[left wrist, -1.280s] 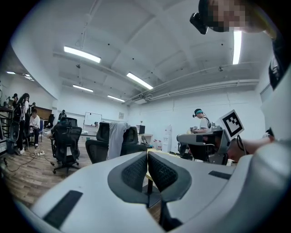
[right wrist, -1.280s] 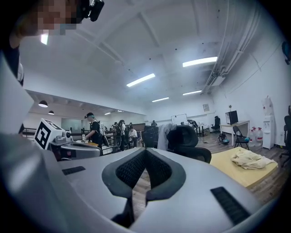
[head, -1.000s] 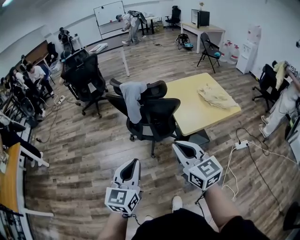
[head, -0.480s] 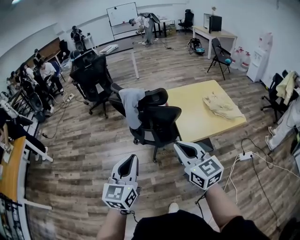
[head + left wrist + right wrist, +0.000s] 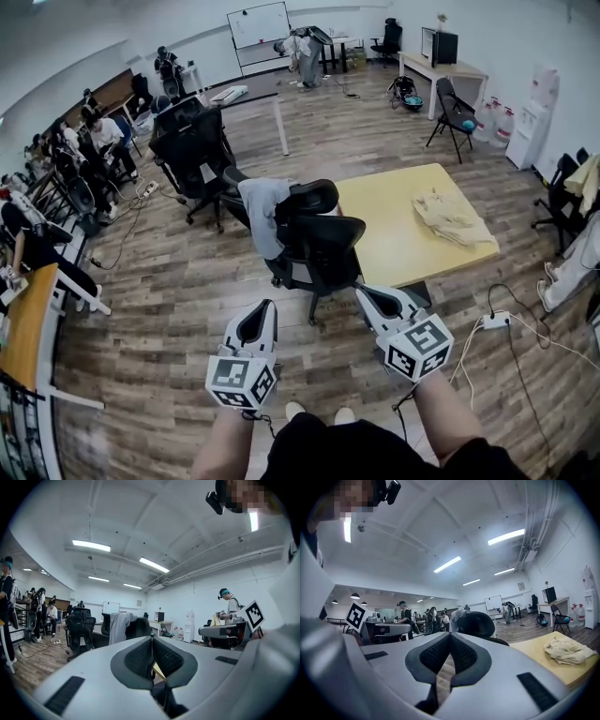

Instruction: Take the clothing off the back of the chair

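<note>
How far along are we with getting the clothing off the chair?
Nothing done yet: the grey garment hangs over the back of the black office chair. The left gripper and right gripper are shut, empty, short of it. Left: reach, grip, lift it off.

The left gripper (image 5: 263, 307) and the right gripper (image 5: 366, 292) are held side by side and pointed ahead, each with its jaws seen together and nothing carried. A black chair (image 5: 323, 246) is found just beyond their tips. A grey garment (image 5: 263, 214) is draped over a chair back ahead of the left gripper. Beyond the right gripper a yellow table (image 5: 386, 217) is set, and a pale cloth (image 5: 452, 216) is laid on it
</note>
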Tool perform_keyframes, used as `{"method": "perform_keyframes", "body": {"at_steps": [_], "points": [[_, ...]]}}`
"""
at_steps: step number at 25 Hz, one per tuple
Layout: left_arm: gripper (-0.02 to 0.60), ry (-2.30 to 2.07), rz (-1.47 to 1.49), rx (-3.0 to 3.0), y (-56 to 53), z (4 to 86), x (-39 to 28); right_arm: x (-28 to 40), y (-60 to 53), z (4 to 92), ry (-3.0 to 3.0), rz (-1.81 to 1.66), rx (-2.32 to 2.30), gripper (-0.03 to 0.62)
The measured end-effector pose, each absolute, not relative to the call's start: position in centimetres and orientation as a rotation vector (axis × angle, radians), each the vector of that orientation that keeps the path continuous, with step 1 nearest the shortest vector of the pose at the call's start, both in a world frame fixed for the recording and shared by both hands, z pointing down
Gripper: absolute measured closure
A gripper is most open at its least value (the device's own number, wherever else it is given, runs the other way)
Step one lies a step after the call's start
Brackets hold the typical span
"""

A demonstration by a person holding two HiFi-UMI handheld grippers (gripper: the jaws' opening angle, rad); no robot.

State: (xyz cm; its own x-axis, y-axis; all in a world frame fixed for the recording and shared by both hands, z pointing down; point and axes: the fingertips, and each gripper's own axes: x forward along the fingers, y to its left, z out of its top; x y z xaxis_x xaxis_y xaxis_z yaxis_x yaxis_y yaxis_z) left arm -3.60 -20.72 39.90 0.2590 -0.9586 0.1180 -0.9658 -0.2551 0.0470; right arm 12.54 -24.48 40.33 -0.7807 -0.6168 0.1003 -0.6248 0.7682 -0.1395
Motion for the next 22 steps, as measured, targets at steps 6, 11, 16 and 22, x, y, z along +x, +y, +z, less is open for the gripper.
{"method": "perform_keyframes", "body": {"at_steps": [6,11,16,22], "points": [[0.561,-1.865,0.088,2.394,-22.7,39.6,-4.0,13.3,-25.7,40.6,-2.897,0.269,1.038,0.582],[0.561,-1.868,0.077,2.399,-24.8,39.5,-4.6,13.2,-27.4,40.7,-2.9,0.258,1.052,0.582],[0.508,-1.866,0.061,2.41,-27.6,39.4,-5.8,12.4,-29.5,40.6,-2.894,0.253,1.077,0.582],[0.44,-1.858,0.071,2.423,-31.3,39.5,-7.3,11.3,-32.6,40.9,-2.888,0.26,1.107,0.582]]}}
